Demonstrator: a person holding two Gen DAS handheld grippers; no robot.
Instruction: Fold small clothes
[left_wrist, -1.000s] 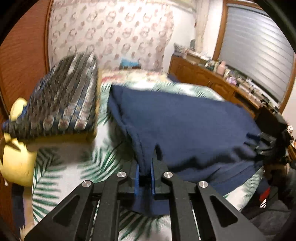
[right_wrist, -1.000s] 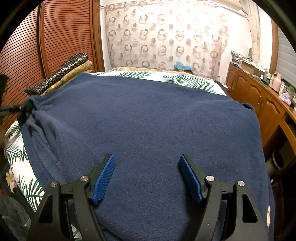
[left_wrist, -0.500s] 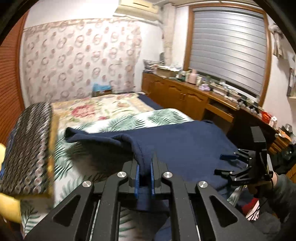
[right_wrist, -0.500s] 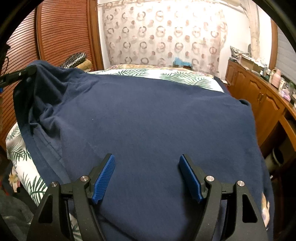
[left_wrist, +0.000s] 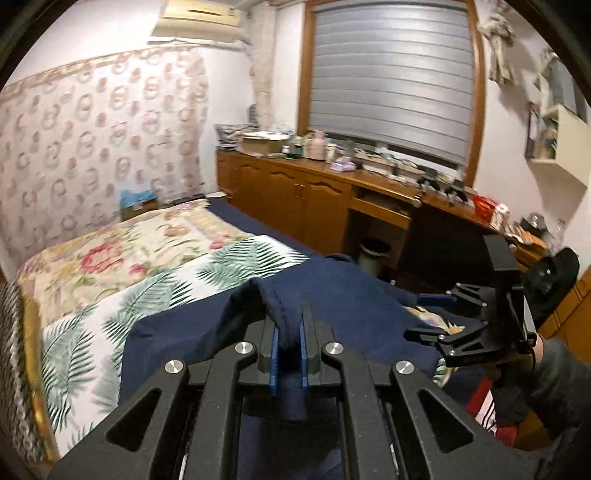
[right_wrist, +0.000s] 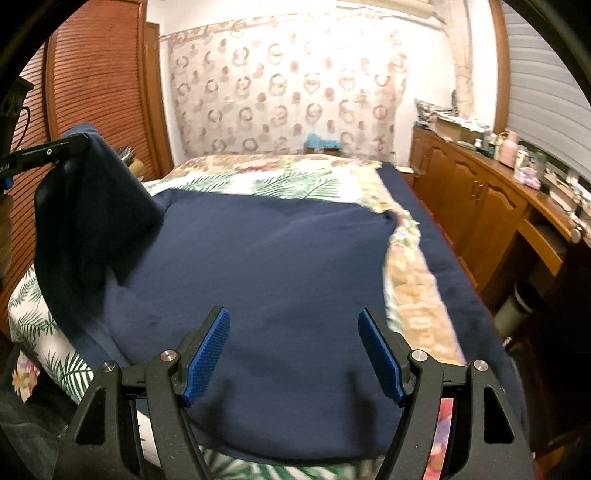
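A navy blue garment (right_wrist: 266, 266) lies spread on the bed. My left gripper (left_wrist: 288, 341) is shut on a bunched edge of the navy garment (left_wrist: 347, 299), which hangs down between its blue pads. In the right wrist view that gripper (right_wrist: 79, 142) holds the garment's left side lifted off the bed, so the cloth stands up as a flap. My right gripper (right_wrist: 293, 354) is open above the garment's near part, with nothing between its blue pads (right_wrist: 207, 354). The left wrist view shows the right gripper (left_wrist: 448, 317) at the right, held by a person's hand in a dark sleeve.
The bed has a palm-leaf sheet (left_wrist: 85, 332) and a floral cover (left_wrist: 122, 254). Wooden cabinets with a cluttered top (right_wrist: 491, 184) run along the right. A slatted wooden door (right_wrist: 96, 92) stands at the left. A patterned cushion (left_wrist: 14, 369) lies at the bed's left edge. A bin (right_wrist: 517, 306) stands by the cabinets.
My left gripper has lifted the garment's edge and swung it rightward over the bed, folding the left side up. The right gripper rose a little, still open.
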